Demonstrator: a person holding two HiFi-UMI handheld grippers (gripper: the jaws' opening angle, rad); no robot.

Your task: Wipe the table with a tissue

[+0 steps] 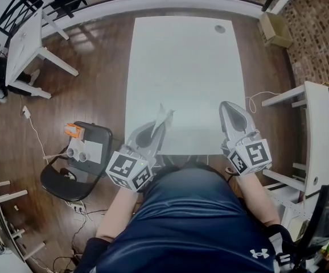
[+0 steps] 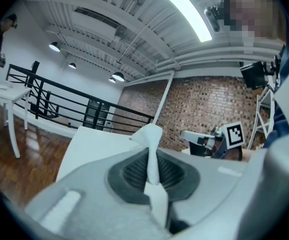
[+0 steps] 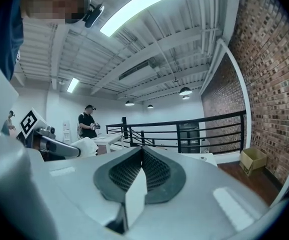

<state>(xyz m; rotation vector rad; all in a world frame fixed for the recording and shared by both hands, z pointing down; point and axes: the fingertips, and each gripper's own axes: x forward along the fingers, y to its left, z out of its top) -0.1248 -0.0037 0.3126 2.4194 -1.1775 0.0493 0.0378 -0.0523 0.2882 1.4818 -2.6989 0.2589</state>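
The white table [image 1: 184, 67] stretches away from me in the head view. A crumpled white tissue [image 1: 165, 117] sticks up over its near left part, pinched in my left gripper [image 1: 157, 127], which is shut on it. In the left gripper view the tissue [image 2: 152, 139] runs up the seam between the closed jaws and pokes out past the left gripper's tip [image 2: 151, 156]. My right gripper [image 1: 231, 107] hovers over the near right edge of the table, shut with nothing in it. Its closed jaws fill the right gripper view [image 3: 142, 154], where the tissue [image 3: 86, 146] shows at left.
A black chair [image 1: 56, 181] with an orange object [image 1: 72, 131] and small white items stands at left. White side tables sit far left [image 1: 25, 44] and right [image 1: 323, 129]. A cardboard box [image 1: 275, 29] lies by the brick wall. A grey round hole [image 1: 219, 29] marks the table's far corner. A person [image 3: 88, 122] stands by the railing.
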